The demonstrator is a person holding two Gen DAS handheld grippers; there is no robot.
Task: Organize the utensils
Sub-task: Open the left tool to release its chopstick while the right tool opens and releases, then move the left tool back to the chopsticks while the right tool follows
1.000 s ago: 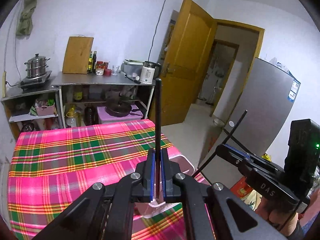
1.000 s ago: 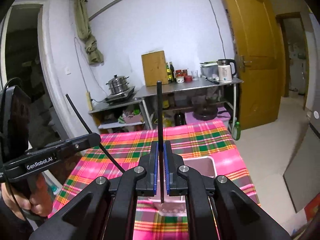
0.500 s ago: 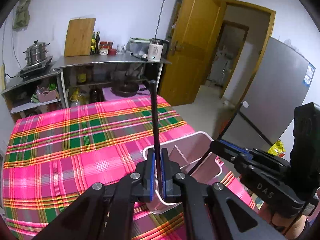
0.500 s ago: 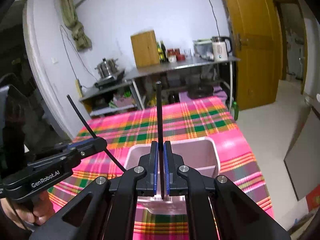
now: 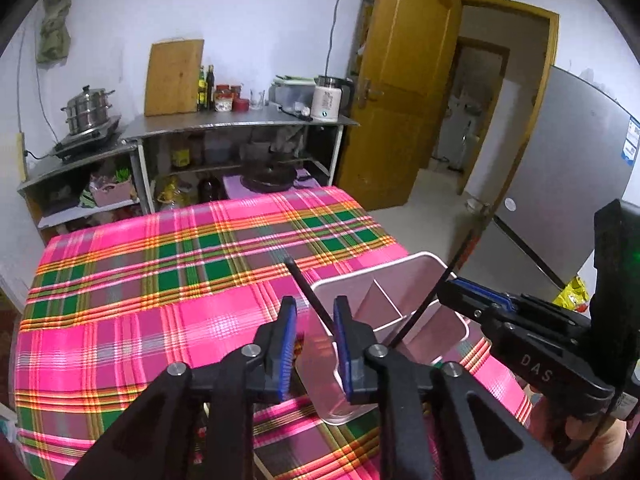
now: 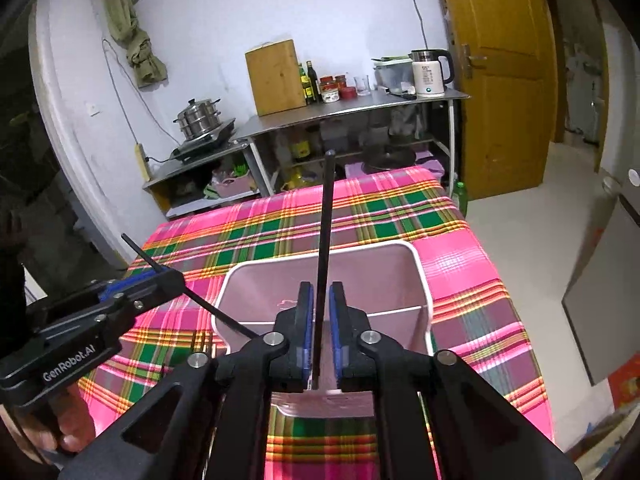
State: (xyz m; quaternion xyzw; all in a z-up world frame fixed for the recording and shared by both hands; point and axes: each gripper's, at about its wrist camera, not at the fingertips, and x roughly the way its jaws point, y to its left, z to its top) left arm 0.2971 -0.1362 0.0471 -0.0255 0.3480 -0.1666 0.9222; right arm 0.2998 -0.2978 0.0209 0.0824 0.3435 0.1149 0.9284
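A pink divided utensil holder (image 5: 416, 258) (image 6: 380, 248) stands on the plaid table. My left gripper (image 5: 314, 320) (image 6: 178, 276) hovers over its near left corner. Its jaws are opening, and a black chopstick (image 5: 308, 288) stands loose between them, leaning up to the left with its lower end inside the holder. My right gripper (image 6: 322, 300) (image 5: 444, 292) is above the holder's near side. Its jaws are opening too, with a second black chopstick (image 6: 325, 220) nearly upright in the gap and clear of both pads. A person's hand holds each gripper's handle.
The pink, green and orange plaid tablecloth (image 5: 160, 280) covers the table, and the holder sits near its front right corner. Behind it are metal shelves with a steamer pot (image 5: 88, 108), a cutting board (image 5: 174, 76) and a kettle (image 5: 328, 98). A grey fridge (image 5: 568, 200) stands at the right.
Both grippers came down over the pink holder. Their jaws, shut on the chopsticks before, have parted. The left chopstick has slipped lower and tipped left, and the right one stays nearly upright.
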